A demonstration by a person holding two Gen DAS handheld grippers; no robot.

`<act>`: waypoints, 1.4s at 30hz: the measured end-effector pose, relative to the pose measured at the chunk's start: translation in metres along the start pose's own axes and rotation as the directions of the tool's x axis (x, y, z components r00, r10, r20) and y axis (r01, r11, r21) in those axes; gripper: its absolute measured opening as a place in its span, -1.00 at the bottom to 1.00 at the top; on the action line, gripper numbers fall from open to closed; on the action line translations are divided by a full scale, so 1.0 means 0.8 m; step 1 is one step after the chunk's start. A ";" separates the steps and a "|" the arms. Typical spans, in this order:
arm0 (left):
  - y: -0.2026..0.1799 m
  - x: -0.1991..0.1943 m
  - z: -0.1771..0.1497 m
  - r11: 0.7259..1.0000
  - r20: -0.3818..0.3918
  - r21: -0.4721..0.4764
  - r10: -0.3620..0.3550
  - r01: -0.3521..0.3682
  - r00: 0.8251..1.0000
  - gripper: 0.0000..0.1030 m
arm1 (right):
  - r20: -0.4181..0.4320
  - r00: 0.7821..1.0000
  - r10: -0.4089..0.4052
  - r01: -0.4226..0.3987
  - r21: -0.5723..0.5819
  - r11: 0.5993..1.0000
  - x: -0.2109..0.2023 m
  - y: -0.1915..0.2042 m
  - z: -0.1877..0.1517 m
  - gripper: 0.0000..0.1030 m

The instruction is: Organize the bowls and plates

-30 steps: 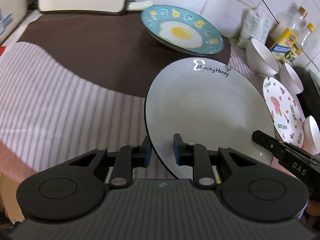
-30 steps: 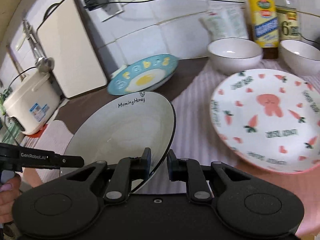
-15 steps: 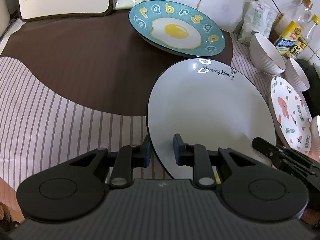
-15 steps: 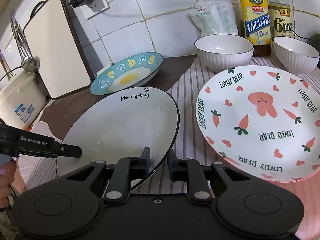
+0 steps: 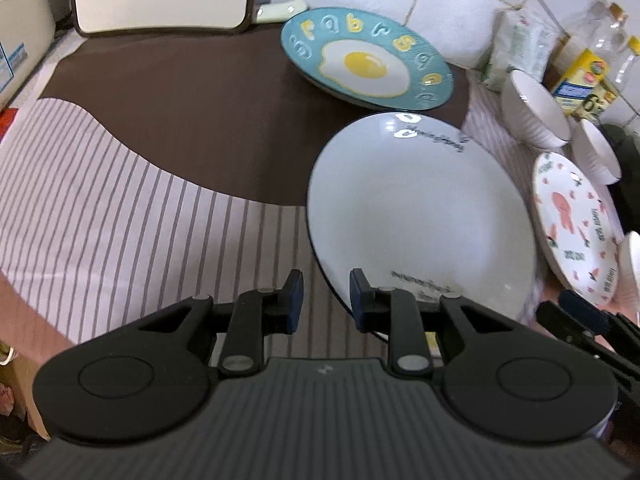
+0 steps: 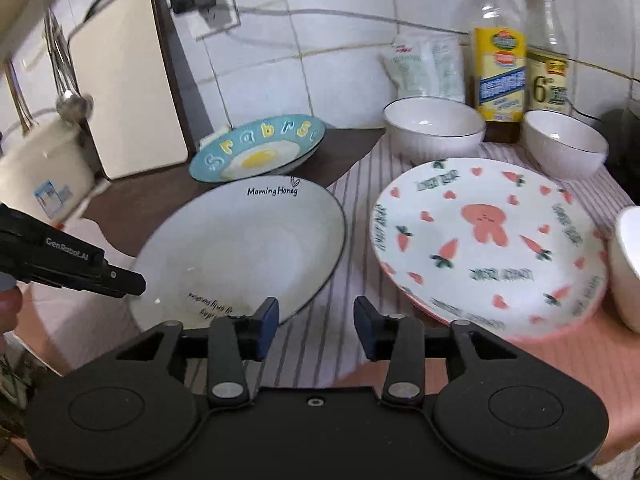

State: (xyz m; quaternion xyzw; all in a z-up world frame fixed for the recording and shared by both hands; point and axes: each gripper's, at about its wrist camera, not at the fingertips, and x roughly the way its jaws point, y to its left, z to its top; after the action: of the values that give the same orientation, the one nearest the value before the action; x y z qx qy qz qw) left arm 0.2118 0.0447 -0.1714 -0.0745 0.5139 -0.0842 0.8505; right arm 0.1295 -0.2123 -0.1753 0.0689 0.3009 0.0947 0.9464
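Observation:
The white "Morning Honey" plate lies flat on the striped cloth, also in the right wrist view. My left gripper is open, its jaws straddling the plate's near-left rim without gripping. My right gripper is open beside the plate's right rim. The pink rabbit plate lies to the right. The blue egg plate sits behind. White bowls stand at the back.
Two oil bottles and a packet stand against the tiled wall. A cream cutting board leans at back left, next to a rice cooker. Another white bowl sits at far right.
Both grippers held the white plate above the cloth; the plate has come down onto the cloth and both grippers have opened and let go of its rim.

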 end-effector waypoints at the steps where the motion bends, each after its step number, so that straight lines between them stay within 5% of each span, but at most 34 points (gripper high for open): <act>1: -0.005 -0.008 -0.002 1.000 0.007 0.008 -0.004 0.004 1.000 -0.52 | 0.015 1.000 -0.002 0.002 -0.002 1.000 -0.012 -0.004 -0.001 -0.07; 11: -0.091 -0.072 -0.009 0.985 0.099 0.151 -0.100 0.084 0.990 -0.23 | 0.151 0.988 -0.030 0.028 0.012 1.000 -0.104 -0.053 -0.001 0.08; 20: -0.175 -0.063 0.000 0.945 0.122 0.299 -0.171 0.129 0.978 -0.10 | 0.190 0.972 -0.138 0.112 0.139 0.984 -0.112 -0.103 -0.010 0.14; 31: -0.219 0.031 0.036 0.885 0.111 0.445 -0.204 0.135 0.973 -0.06 | 0.200 0.962 -0.187 0.114 0.327 0.938 -0.038 -0.149 -0.045 0.18; 42: -0.257 0.121 0.093 0.832 -0.040 0.530 -0.170 0.165 0.985 -0.10 | 0.190 0.952 -0.240 0.148 0.403 0.903 0.004 -0.161 -0.045 0.18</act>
State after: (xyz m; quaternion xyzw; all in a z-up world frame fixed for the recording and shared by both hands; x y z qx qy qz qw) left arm 0.3087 -0.1744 -0.1767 0.1187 0.4581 -0.2966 0.8295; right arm 0.1286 -0.3339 -0.2305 0.2331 0.2047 -0.0702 0.9481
